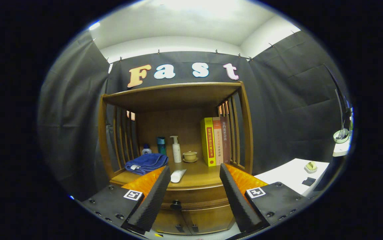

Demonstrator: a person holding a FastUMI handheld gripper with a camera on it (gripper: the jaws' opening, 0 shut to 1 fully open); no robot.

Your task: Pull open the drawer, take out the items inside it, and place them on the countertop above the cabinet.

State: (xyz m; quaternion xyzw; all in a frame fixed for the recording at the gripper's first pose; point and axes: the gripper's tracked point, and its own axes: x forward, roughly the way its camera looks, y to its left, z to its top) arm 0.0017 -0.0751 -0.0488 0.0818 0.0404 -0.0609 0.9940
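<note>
The wooden cabinet [175,133] faces the gripper [194,193], its drawer [194,200] shut flush under the counter [201,175], knob [176,204] between the wide-open, empty fingers, as if lined up for a pull. A towel [146,163] lies at the counter's left edge, a tube [177,175] at its front edge.

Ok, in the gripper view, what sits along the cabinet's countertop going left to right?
Blue towel → small bottle → teal bottle → white pump bottle → lidded cup → row of books. The claw hangs open before the drawer knob.
</note>
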